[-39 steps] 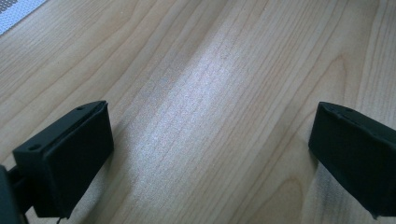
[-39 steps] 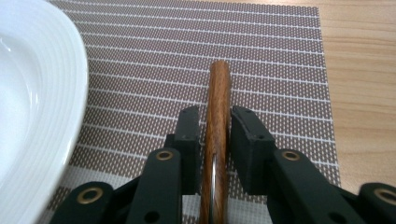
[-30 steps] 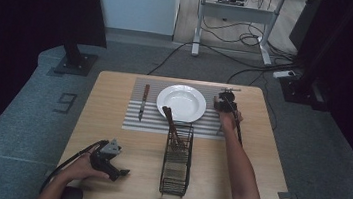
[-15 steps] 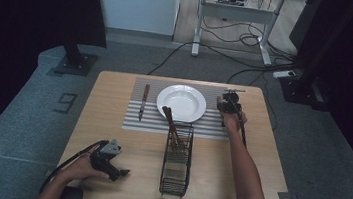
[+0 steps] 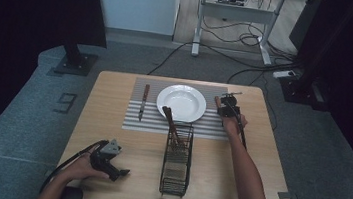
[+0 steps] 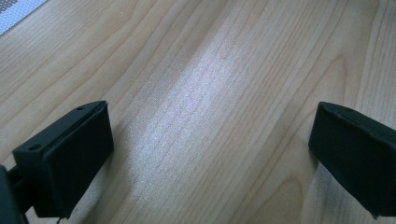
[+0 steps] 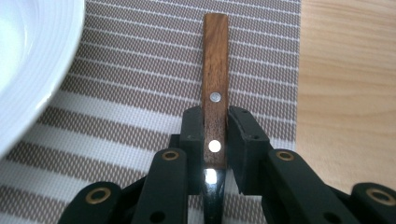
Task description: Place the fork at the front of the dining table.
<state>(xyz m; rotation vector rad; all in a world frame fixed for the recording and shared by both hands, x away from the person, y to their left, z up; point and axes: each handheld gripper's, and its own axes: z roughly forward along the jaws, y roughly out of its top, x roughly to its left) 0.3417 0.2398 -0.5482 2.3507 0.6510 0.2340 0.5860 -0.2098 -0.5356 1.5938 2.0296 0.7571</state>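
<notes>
Wood-grained tabletop (image 5: 268, 155), pale and faintly glossy, under everything. Left forearm in from the bottom edge of the high view, left hand (image 5: 81, 166) low on the near left part of the table, wrapped round the left gripper (image 5: 115, 171); grey three-cornered plate on top, black cable looping back toward the person. Seen from the left gripper view: two blocky matte black jaws spread wide apart, bare wood between them, nothing held, soft sheen of light on the grain. Right arm stretched long across the table, bare forearm running forward along the right side, right hand (image 5: 232, 121) at the far right end of the striped placemat (image 5: 134, 122). Right gripper (image 7: 215, 140) clamped on a utensil handle (image 7: 215, 70): flat, straight-sided brown wood with two round metal rivets, jaws pressed against both edges near its lower end, dark glossy shank below. Handle lying over the mat, close beside the plate, just inside the mat's right edge. Placemat woven, brown mesh crossed by white bands. White plate (image 5: 181, 102) round, smooth, with fine concentric ridges on its rim, set on the mat's middle. Wood-handled knife (image 5: 143, 101) flat on the mat left of the plate, well apart from both grippers. Black wire basket (image 5: 176, 167), narrow and rectangular, nearer the person than the plate, with wood-handled utensils (image 5: 171, 124) leaning out of its far end.
</notes>
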